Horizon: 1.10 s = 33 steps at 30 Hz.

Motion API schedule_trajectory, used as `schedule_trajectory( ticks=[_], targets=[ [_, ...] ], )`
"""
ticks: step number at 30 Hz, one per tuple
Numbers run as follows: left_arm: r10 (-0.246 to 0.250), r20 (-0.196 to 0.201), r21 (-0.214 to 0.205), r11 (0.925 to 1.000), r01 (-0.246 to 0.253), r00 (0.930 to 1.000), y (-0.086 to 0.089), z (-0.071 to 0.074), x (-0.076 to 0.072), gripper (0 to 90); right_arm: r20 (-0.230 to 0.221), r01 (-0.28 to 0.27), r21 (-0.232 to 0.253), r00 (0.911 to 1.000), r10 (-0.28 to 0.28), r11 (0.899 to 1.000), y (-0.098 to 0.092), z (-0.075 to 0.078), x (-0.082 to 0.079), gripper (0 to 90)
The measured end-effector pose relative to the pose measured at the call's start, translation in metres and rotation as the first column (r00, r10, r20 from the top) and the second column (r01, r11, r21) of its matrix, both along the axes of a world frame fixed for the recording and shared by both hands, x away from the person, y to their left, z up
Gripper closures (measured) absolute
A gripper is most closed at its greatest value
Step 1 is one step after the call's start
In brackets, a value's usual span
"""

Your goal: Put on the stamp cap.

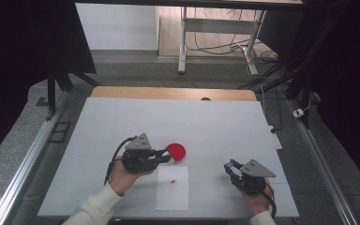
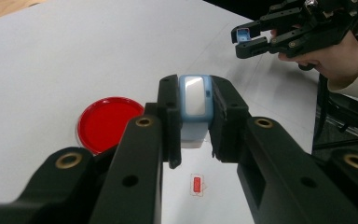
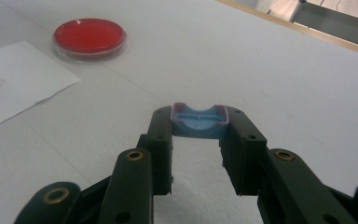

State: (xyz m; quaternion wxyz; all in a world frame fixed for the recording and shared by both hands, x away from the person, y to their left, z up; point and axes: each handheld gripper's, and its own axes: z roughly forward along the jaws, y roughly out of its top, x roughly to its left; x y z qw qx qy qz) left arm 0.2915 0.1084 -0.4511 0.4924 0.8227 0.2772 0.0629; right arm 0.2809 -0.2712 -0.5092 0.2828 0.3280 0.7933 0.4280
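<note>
My left gripper (image 2: pixel 197 109) is shut on a small light-blue box with a white face (image 2: pixel 195 95), held upright above the table. In the high view the left gripper (image 1: pixel 165 158) sits just left of a round red dish (image 1: pixel 176 151). That red dish (image 2: pixel 108 122) lies low and left of the jaws. My right gripper (image 3: pixel 199 127) is shut on a small blue cap with a curved hollow (image 3: pixel 199 119). It hovers at the right front of the table, where the right gripper (image 1: pixel 231 168) points left. From the left gripper view, the right gripper (image 2: pixel 248 41) and its hand show at upper right.
A white paper sheet (image 1: pixel 172 190) lies at the front middle of the white table (image 1: pixel 215 126), carrying a tiny red rectangle (image 1: pixel 172 181). The red rectangle (image 2: pixel 196 184) sits below the left jaws. Table legs and cables stand beyond the far edge.
</note>
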Motion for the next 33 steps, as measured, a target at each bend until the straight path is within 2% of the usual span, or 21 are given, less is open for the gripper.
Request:
schedule_trajectory(
  ticks=[7, 21, 31, 33],
  targets=[
    [0.007, -0.009, -0.011, 0.9999, -0.008, 0.9999, 0.000, -0.001, 0.000, 75.4, -0.010, -0.033, 0.018, 0.9994, 0.033, 0.999, 0.013, -0.001, 0.000, 64.7],
    [0.002, -0.010, -0.005, 1.0000, -0.002, 1.0000, -0.002, -0.002, 0.000, 75.4, -0.023, -0.112, -0.018, 0.9935, 0.112, 0.994, 0.047, -0.007, 0.000, 64.7],
    [-0.005, -0.009, 0.000, 1.0000, 0.005, 1.0000, -0.003, -0.003, -0.001, 75.4, -0.031, -0.135, -0.036, 0.9905, 0.134, 0.990, 0.062, -0.009, 0.000, 64.7],
    [-0.004, -0.010, -0.002, 1.0000, 0.004, 0.9999, -0.003, -0.003, 0.000, 75.3, -0.033, -0.138, -0.028, 0.9901, 0.137, 0.990, 0.064, -0.009, 0.000, 64.7]
  ],
)
